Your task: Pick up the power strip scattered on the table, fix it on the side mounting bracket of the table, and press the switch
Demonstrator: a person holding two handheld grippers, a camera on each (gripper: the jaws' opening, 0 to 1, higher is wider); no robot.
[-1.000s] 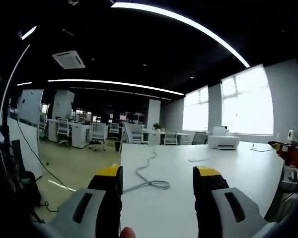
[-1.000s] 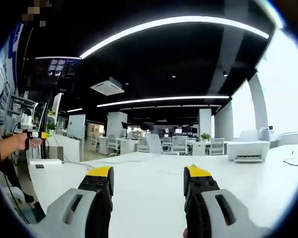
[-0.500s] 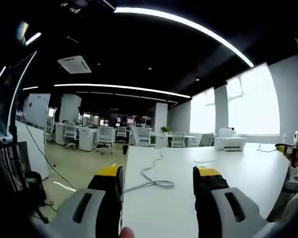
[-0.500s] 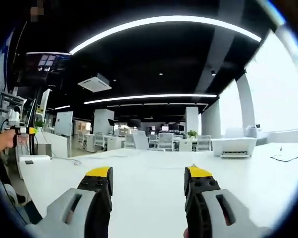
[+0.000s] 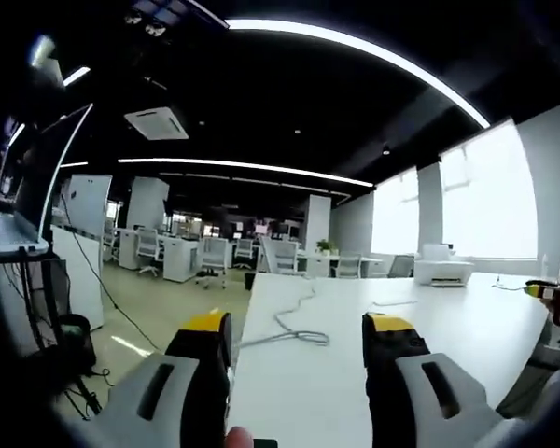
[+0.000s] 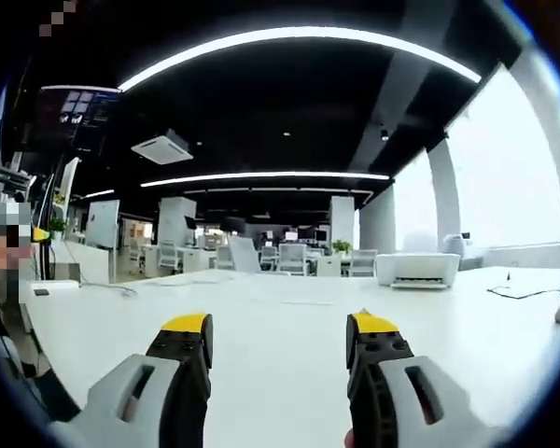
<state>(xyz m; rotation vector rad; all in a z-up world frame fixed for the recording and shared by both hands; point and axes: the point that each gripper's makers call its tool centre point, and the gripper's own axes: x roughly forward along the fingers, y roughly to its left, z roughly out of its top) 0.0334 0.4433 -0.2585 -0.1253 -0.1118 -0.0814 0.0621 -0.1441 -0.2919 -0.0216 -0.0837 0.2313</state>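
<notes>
White table (image 5: 448, 327) is carrying a looped cable (image 5: 294, 333) near its left edge; left gripper (image 5: 297, 338) and right gripper (image 6: 278, 338) are hovering, jaws spread, grasping nothing.

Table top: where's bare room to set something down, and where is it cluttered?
The table is bare ahead of the right gripper, as far back as the printer. In the left gripper view, a coiled cable crowds the table's left edge just past the left gripper; to the cable's right it is bare.
</notes>
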